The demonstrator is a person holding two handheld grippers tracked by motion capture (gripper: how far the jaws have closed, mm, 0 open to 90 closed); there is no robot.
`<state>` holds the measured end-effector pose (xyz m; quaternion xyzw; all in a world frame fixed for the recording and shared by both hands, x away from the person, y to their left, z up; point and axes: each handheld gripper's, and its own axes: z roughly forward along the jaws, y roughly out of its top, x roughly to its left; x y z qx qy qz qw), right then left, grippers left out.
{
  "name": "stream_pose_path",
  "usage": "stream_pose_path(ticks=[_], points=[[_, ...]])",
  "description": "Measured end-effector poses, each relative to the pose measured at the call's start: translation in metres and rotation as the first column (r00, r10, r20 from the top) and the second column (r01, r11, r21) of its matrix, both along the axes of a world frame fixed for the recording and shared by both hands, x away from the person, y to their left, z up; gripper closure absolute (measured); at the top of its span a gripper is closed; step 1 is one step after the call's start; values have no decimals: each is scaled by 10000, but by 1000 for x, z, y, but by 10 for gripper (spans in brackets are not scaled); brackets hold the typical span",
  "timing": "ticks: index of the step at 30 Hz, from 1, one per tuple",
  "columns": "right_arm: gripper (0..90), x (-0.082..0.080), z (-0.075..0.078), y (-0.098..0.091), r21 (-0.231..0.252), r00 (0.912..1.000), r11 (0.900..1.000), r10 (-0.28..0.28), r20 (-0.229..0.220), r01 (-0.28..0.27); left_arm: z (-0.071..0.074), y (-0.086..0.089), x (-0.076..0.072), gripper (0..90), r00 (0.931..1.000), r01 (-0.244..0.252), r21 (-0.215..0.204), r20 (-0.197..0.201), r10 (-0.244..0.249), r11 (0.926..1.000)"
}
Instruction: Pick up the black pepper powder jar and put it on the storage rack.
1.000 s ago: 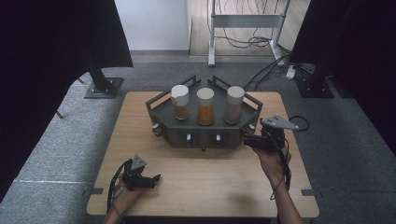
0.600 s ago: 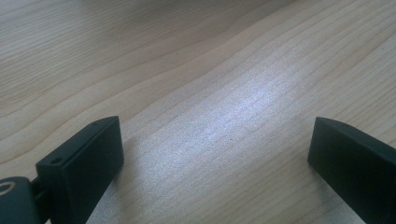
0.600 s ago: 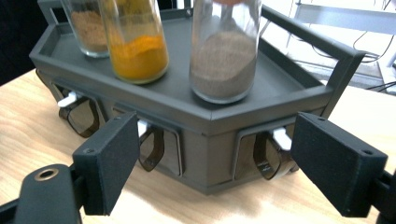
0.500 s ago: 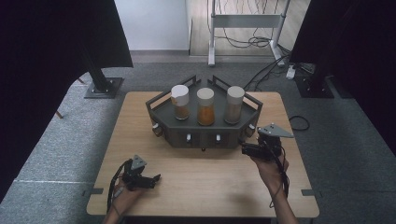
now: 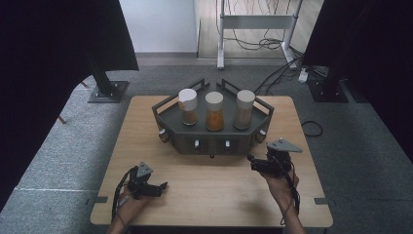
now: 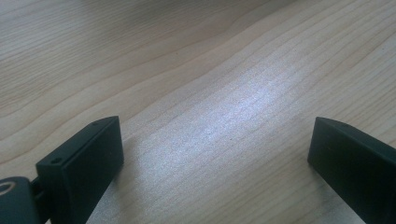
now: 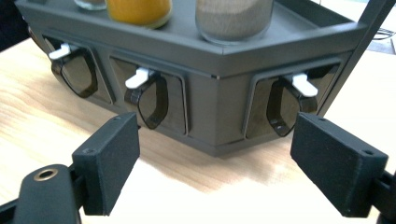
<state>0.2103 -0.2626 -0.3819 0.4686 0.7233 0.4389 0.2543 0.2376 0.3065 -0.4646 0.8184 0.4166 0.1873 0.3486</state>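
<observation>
On the tabletop, high view: a dark grey, angular plastic dispenser rack [image 5: 213,134] sits at the middle of the pale wooden tabletop [image 5: 214,192], its long axis running left to right and its faceted front facing the person.
Jars: three white-lidded glass jars [image 5: 215,111] stand upright in a row on the rack.
Right claw [image 5: 254,163]: near the rack's front right corner, just off it, pointing left along the front.
Left claw [image 5: 160,186]: well apart from the rack, low at the near left edge, pointing right.
Left gripper view: black jaws spread wide over bare wood grain [image 6: 210,116], nothing between them.
Right gripper view: jaws parted and empty, aimed at the rack's front [image 7: 215,93].
Levers: small white levers [image 7: 140,77] over dark smoked spouts [image 7: 149,103] line that front; the claw touches none.
</observation>
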Motion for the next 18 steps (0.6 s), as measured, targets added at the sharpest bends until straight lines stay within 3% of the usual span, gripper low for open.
stream_pose_path(ticks=[18], points=[[154,-2,-34,-5,-28,9970,9999,-114,-763,113,0,0,0,33,10000,-1,11,1,1,10000]])
